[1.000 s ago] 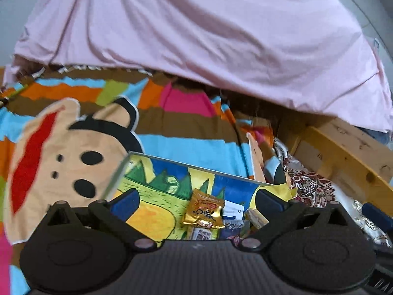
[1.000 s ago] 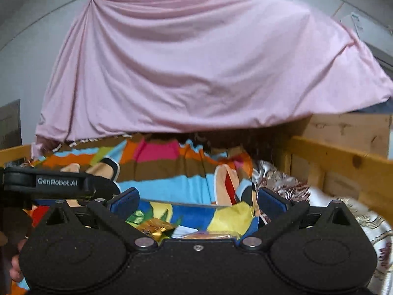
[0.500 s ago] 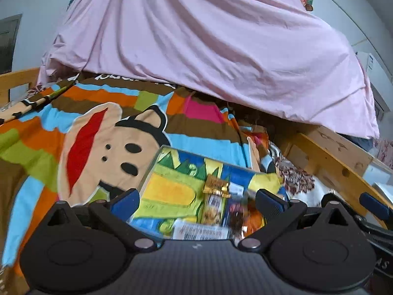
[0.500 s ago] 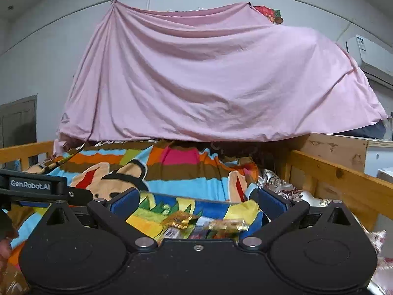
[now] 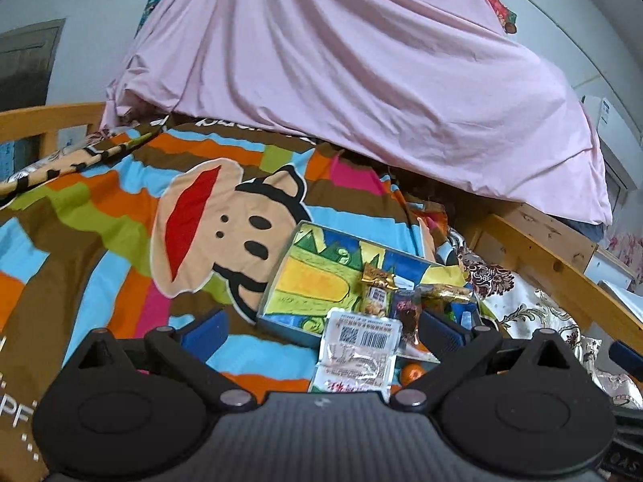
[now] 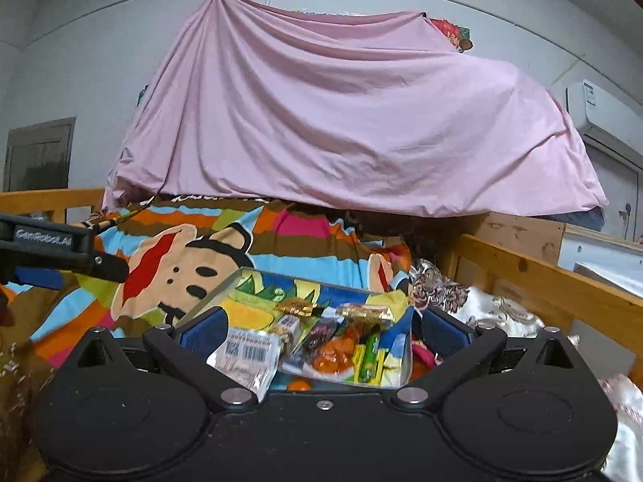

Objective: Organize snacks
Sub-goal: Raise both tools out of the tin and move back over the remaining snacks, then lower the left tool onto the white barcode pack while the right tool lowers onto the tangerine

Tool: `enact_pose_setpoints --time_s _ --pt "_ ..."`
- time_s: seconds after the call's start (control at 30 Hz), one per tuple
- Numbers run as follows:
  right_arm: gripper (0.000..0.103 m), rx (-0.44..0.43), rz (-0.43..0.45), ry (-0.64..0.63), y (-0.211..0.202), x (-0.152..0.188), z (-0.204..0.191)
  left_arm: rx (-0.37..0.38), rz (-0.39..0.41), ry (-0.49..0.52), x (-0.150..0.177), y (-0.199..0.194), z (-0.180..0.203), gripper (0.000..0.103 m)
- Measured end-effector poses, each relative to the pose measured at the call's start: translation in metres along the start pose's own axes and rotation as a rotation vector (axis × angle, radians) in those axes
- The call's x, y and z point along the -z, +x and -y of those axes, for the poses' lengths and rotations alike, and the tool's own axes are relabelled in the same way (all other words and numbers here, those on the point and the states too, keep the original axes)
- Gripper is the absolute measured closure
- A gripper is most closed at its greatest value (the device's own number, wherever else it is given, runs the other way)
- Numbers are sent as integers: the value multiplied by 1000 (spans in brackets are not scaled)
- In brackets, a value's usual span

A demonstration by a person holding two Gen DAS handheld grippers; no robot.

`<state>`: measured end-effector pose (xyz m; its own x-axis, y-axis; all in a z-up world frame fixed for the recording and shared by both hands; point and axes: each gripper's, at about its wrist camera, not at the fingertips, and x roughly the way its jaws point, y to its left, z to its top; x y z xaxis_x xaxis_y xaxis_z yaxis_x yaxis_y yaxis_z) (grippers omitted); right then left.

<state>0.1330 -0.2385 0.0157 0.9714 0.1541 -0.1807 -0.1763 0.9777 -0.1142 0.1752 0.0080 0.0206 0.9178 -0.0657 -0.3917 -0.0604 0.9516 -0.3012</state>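
A colourful tin box (image 5: 309, 281) lies open on the bed and holds several snacks, among them a gold-wrapped bar (image 5: 375, 281). A white packet with a barcode (image 5: 357, 345) hangs over the box's near edge, and a small orange sweet (image 5: 412, 373) sits beside it. My left gripper (image 5: 323, 331) is open, hovering before the box with the white packet between its fingers but untouched. My right gripper (image 6: 323, 329) is also open, facing the same box (image 6: 249, 309) from the right, with the white packet (image 6: 245, 355), orange and green wrappers (image 6: 371, 357) ahead. The left gripper's body (image 6: 52, 249) shows at the left.
The box rests on a striped blanket with a cartoon monkey (image 5: 225, 221). A pink sheet (image 5: 361, 80) drapes over the bed's far end. Wooden bed rails (image 5: 562, 281) run along the right, with patterned bedding (image 6: 482, 305) beside them. An air conditioner (image 6: 603, 108) hangs on the wall.
Both grippers have drawn back and risen from the box, so more of the bed shows. The white barcode packet has come into view at the box's near edge.
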Motion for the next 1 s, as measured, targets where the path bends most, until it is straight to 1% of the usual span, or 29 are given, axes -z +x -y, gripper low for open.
enact_pose_setpoints --time_s 0.17,0.33,0.43,0.5,0.7,0.83,1.0 --pt "1 1 -46 35 -16 11 -3 1 -15 19 15 -9 -9 0" --pt "1 14 -140 68 -23 25 -4 1 -39 75 34 -15 -14 0" --pt "1 24 -152 54 -24 29 -7 -3 -62 89 44 -16 -18 0" --pt "1 26 -160 57 -23 30 -7 -4 -76 95 49 -16 -20 0" --pt "1 33 -225 63 -10 37 -8 -4 -95 143 57 -14 -19 0" --pt "1 25 -255 54 -4 42 -11 -3 -101 155 59 -12 -19 0" --pt "1 20 -272 42 0 43 -14 -12 -124 153 61 -10 -20 0"
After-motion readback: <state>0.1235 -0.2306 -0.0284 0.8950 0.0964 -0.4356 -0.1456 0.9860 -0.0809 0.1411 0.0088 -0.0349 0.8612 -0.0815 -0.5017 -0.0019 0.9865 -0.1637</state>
